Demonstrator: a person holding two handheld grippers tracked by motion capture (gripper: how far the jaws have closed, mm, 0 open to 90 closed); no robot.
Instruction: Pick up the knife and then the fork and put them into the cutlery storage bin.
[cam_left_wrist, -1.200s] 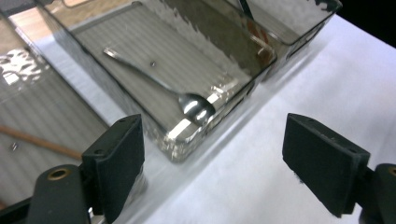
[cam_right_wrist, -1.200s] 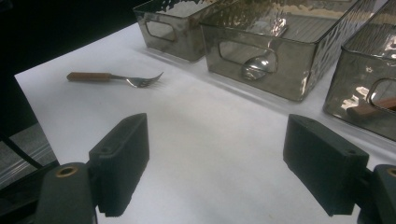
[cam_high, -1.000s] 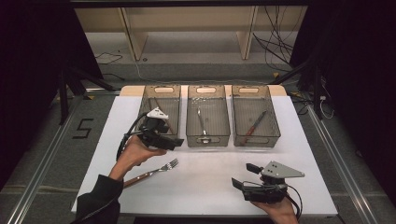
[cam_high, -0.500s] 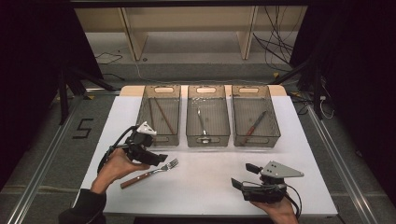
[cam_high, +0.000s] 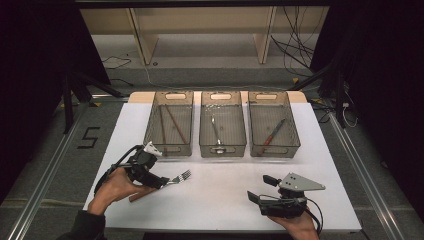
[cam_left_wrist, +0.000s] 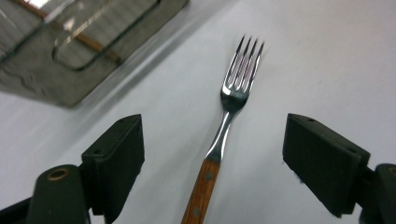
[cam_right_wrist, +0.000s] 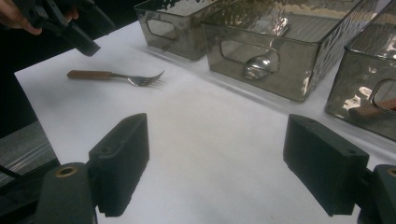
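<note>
Left tongs (cam_left_wrist: 212, 154) gaped wide, gripping nothing, above the fork (cam_left_wrist: 224, 135) | fork lay flat on the white table (cam_high: 220, 200), near the left bin (cam_high: 169, 125), handle apparently between the jaws | right tongs (cam_right_wrist: 215, 163) wide open, empty, well apart.

Three clear bins (cam_high: 169, 122) stand in a row on one white table (cam_high: 225, 200), holding two chopsticks (cam_high: 175, 124), one spoon (cam_high: 216, 131) and one red-handled utensil (cam_high: 272, 136), while one wooden-handled fork (cam_left_wrist: 224, 135) lies outside between two hand-held grippers (cam_high: 150, 176).
</note>
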